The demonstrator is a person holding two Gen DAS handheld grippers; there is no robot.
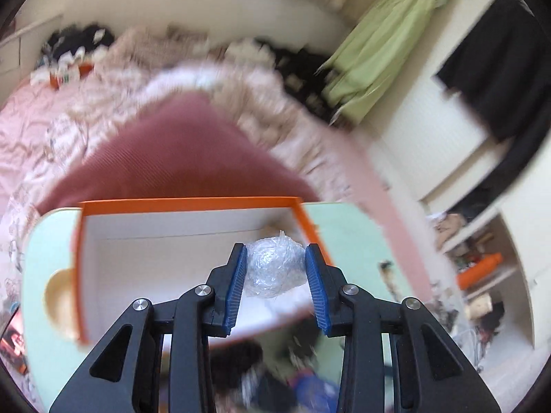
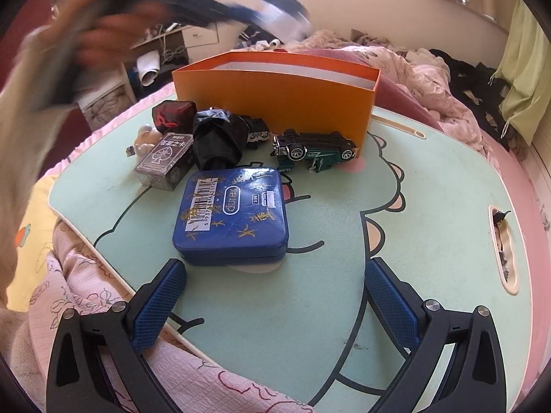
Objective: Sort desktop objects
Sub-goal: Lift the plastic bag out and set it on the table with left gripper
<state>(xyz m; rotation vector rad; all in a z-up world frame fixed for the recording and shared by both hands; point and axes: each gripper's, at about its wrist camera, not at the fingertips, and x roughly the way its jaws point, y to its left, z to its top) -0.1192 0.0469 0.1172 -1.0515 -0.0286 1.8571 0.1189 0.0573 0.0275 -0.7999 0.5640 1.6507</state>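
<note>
My left gripper (image 1: 276, 248) is shut on a crumpled ball of clear plastic wrap (image 1: 273, 268), its blue pads pressing both sides, above the white inside of the orange box (image 1: 186, 203). In the right wrist view the same box (image 2: 275, 99) stands at the table's far side, with a blurred hand (image 2: 86, 24) and the left gripper (image 2: 292, 24) above it. My right gripper (image 2: 275, 265) hangs open over the mint table (image 2: 430, 241), holding nothing. A blue tin (image 2: 230, 213) lies just ahead of its left finger. Behind the tin are an overturned green toy car (image 2: 316, 151), a black crumpled bag (image 2: 217, 137), a card deck (image 2: 163, 161) and a dark red pouch (image 2: 174, 113).
A small white figurine (image 2: 144, 141) sits left of the card deck. The table rests on a bed with pink bedding (image 2: 447, 79); a handle slot (image 2: 502, 251) is cut in its right edge. A green cloth (image 1: 389, 44) hangs beyond the bed.
</note>
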